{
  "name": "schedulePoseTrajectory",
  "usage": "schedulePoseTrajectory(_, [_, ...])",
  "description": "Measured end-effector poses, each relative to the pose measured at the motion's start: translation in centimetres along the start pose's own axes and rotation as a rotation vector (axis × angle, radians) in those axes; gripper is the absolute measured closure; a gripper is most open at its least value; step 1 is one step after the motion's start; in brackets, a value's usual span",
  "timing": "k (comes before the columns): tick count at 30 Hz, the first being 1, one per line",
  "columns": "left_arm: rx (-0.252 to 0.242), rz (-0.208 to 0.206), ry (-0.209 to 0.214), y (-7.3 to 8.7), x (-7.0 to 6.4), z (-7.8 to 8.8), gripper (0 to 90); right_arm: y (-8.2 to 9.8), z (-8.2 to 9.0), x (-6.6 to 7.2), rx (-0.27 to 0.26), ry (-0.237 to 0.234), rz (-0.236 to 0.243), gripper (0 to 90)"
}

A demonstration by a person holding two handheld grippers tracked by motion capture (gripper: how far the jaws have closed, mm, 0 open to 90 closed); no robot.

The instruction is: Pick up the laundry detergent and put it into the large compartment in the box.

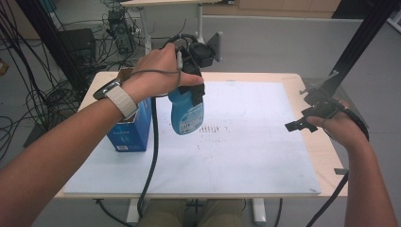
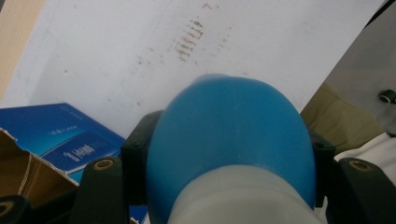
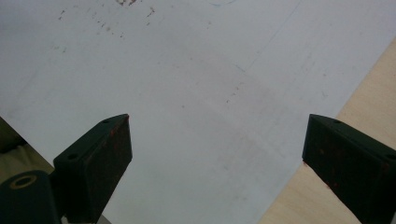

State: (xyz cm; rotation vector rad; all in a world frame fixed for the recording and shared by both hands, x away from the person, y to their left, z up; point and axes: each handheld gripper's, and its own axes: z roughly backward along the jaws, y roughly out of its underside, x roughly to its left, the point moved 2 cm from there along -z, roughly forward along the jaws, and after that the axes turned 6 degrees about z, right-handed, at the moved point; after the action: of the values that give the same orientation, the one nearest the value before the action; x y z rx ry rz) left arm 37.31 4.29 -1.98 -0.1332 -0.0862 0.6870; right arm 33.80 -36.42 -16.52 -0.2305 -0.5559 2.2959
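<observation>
Looking down from the high view, we see the left gripper [image 1: 191, 90] held above the white mat [image 1: 255, 142], its jaws pinching a blue bottle [image 1: 186, 112] that hangs clear of the surface, just to the right of a blue carton [image 1: 127, 135] standing at the mat's left edge. In this view we also read the label on the bottle's side and a patch of brown marks [image 1: 213, 128] on the mat just right of the bottle. The left gripper view gives what the high view cannot: both black jaws press against the sides of the bottle [image 2: 229, 140], whose blue body narrows to a whitish section near the camera; beyond it lie the brown marks [image 2: 189, 39] and the torn-open top of the carton [image 2: 56, 140]. At the right edge of the wooden table [image 1: 326, 151], in the high view, the right gripper [image 1: 302, 124] is held in the person's hand, well apart from the bottle. The right gripper view settles its state: we see the two jaws spread wide with nothing between them, over the mat [image 3: 187, 93] and a strip of bare table [image 3: 369, 102].
</observation>
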Motion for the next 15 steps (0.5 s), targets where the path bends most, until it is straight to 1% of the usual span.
schedulePoseTrajectory(2, [0.001, 0.025, 0.0, -0.1, 0.3, 0.2, 38.8, -0.2, 0.0, 0.0, 0.001, 0.0, 0.007, 8.2])
schedulePoseTrajectory(5, [-0.006, 0.048, 0.0, 0.0, 0.7, 0.6, 38.8, -0.5, 0.1, 0.0, 0.002, 0.001, 0.018, 8.2])
schedulePoseTrajectory(7, [-0.012, 0.083, 0.004, 0.1, 1.3, 0.9, 38.8, -0.6, 0.2, -0.1, -0.003, 0.002, 0.023, 8.2])
schedulePoseTrajectory(13, [0.004, 0.158, -0.003, 0.0, 2.5, 1.7, 38.8, -1.0, 0.0, -0.1, -0.005, 0.004, 0.034, 8.2])
schedulePoseTrajectory(15, [-0.01, 0.186, -0.014, 0.3, 2.8, 2.1, 38.8, -1.2, -0.2, -0.1, -0.006, 0.001, 0.041, 8.2])
